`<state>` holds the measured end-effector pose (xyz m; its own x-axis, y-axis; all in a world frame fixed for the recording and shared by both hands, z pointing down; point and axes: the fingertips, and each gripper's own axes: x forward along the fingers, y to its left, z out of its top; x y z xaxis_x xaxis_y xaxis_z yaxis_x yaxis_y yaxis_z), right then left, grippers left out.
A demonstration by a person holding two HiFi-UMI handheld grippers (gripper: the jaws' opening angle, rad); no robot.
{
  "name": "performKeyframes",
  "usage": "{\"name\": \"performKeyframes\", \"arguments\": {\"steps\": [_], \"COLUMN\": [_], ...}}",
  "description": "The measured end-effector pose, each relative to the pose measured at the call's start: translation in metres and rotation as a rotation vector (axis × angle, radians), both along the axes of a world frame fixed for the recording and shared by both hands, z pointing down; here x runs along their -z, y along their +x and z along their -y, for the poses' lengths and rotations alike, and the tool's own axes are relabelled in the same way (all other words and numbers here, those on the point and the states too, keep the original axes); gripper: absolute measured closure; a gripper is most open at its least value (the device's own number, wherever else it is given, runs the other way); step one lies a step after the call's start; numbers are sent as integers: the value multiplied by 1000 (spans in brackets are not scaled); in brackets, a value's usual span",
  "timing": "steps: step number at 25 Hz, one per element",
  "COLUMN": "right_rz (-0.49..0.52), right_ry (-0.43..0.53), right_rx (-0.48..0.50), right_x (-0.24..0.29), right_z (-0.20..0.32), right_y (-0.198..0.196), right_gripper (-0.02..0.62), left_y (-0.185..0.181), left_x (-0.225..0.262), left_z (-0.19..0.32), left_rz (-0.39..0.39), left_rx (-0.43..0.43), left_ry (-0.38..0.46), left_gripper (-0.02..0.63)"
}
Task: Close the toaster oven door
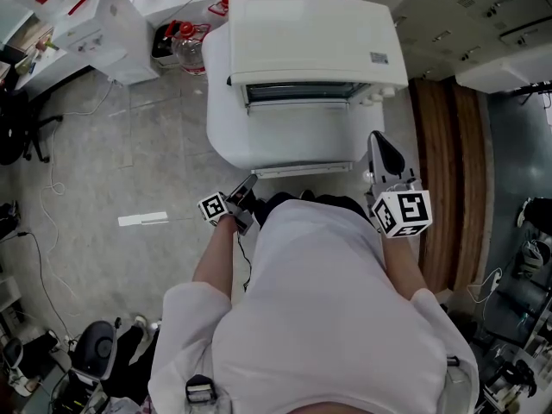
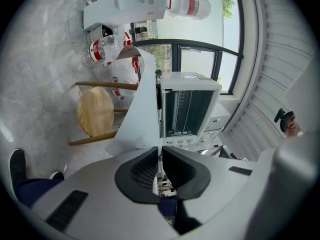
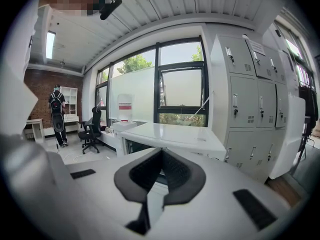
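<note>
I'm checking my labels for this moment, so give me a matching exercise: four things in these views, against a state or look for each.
Things:
1. toaster oven door
2. left gripper
3. right gripper
4. stool

States:
A. jaws together, nothing between them
B. round wooden seat
C. folded down, open
D. jaws closed on the door's thin edge

Pairs: 1-C, 2-D, 3-A, 4-B

Right gripper (image 3: 161,151) fingers tip to tip, white toaster oven (image 3: 170,134) beyond, lockers (image 3: 245,99) right
</note>
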<state>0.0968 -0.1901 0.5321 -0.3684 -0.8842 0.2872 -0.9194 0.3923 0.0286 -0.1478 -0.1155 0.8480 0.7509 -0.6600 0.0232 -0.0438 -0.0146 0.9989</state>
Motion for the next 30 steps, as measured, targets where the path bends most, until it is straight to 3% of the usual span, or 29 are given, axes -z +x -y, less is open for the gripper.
{"name": "performKeyframes", "arguments": {"steps": [22,30], "right_rz": [72,104], "right_ry": [18,37], "right_rx": [-99,-159], "right_x": [25,32], "right_z": [-28,-42], "right_y": [20,31], "right_gripper": [586,586], "left_y": [-2,-2], "left_x": [57,77], "left_z": [2,8], "left_rz": [-39,-19], "left_rx": [-12,-33], "left_ry": [2,7], "left_gripper": [563,555]}}
